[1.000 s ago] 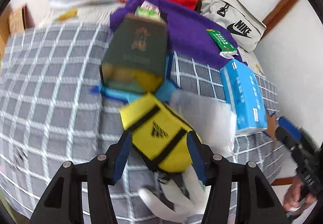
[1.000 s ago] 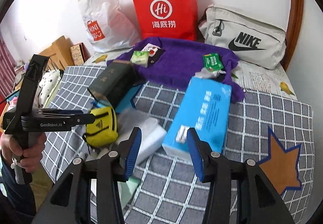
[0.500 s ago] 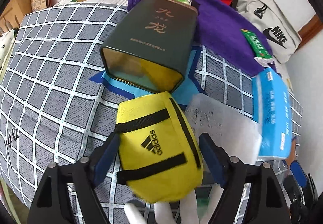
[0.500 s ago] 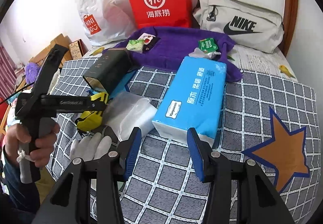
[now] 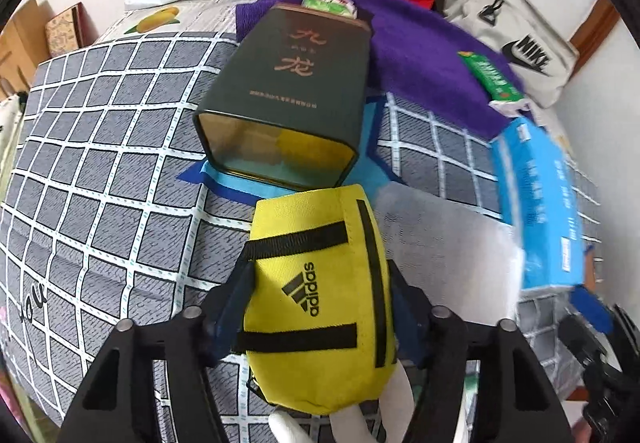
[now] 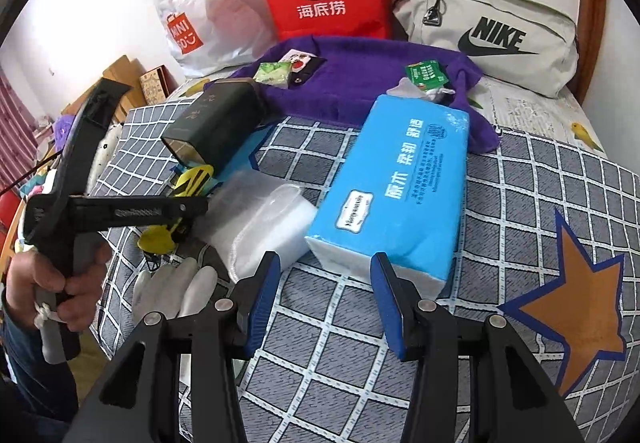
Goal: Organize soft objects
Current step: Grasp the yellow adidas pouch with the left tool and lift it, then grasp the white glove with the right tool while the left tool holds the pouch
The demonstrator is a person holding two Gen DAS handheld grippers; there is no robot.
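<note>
The left tongs (image 5: 320,307) opened wide around the yellow pouch (image 5: 320,299) a moment ago, and now they are closing in on it again, one blue pad on each side and the pouch snug between them. The right tongs (image 6: 324,303) have dropped a little lower and their gap has not changed: about half open, with nothing in them. In the left wrist view the pouch sits right at the tongs, at 6 o'clock. Its long side runs from 6 up toward 12, so the pads squeeze it across its short side. Its far end points at the open mouth of the dark green tin (image 5: 288,99), which lies on its side at 12 o'clock, just past the pouch on the checked bed cover (image 5: 104,171). I think the next move is to push the pouch straight ahead into that tin, and the left hand is the near one for that. A white glove (image 6: 172,287) pokes out under the pouch. For the right tongs, the blue tissue pack (image 6: 400,195) lies just ahead at 12 o'clock, its near end between the fingers but not touched. It stretches away toward 1 o'clock. Farther back lie the purple towel (image 6: 360,75) and the bags by the wall.
</note>
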